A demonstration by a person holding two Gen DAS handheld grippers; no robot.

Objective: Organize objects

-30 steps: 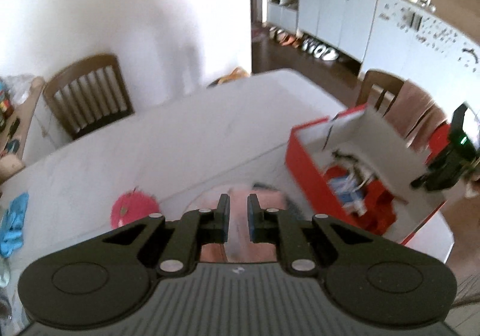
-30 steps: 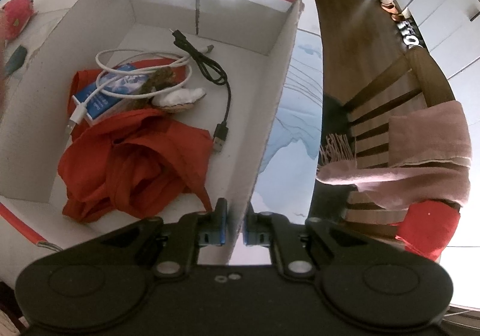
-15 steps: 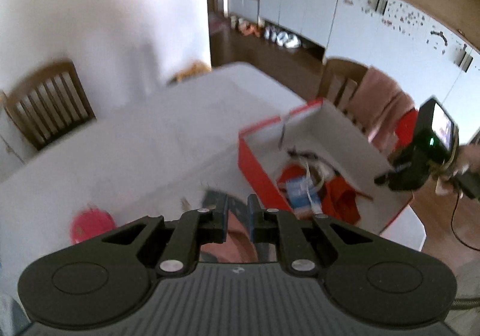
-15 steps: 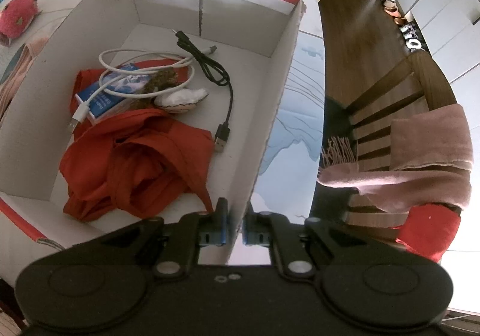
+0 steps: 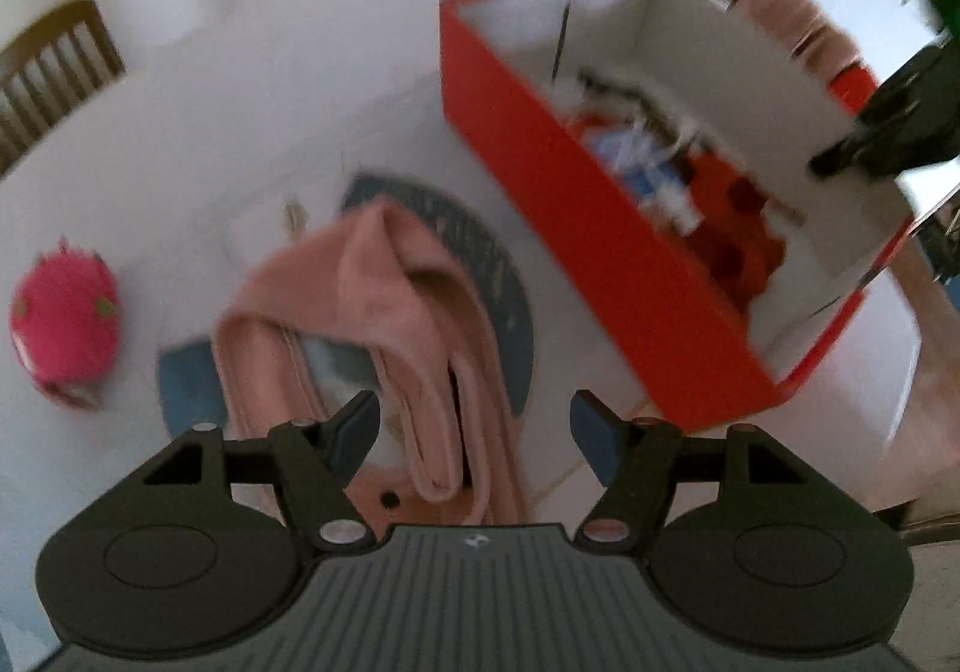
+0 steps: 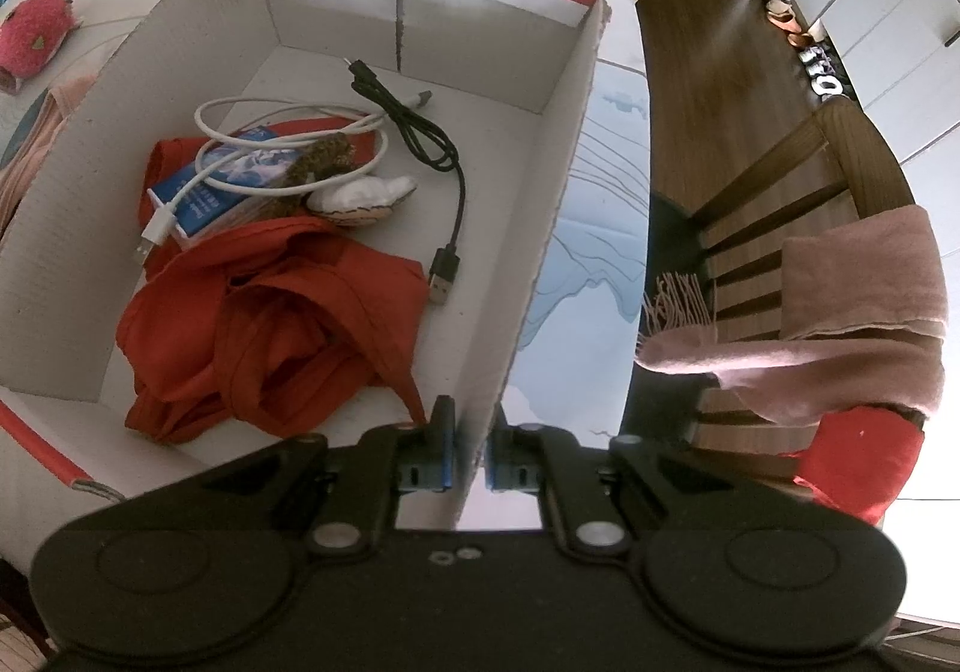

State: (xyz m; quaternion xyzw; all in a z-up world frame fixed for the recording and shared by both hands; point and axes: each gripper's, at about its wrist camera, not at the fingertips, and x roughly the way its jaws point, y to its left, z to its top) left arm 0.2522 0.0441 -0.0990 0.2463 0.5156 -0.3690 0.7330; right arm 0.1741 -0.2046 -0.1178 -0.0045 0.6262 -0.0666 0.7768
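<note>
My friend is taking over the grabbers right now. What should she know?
Left gripper: jaws opening, nothing pinched; the pink cloth lies on the table under it.
Right gripper: shut on the red box wall, steadying it.
In the box: red cloth, white cable, black cable, blue packet.
Left to do: pink cloth and the pink plush toy, both outside the box.

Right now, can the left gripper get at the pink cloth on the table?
Probably yes. The left gripper points down at the pink cloth, its jaws opening, with nothing lying over the cloth. The red box stands off to one side, its wall held by the right gripper.
</note>
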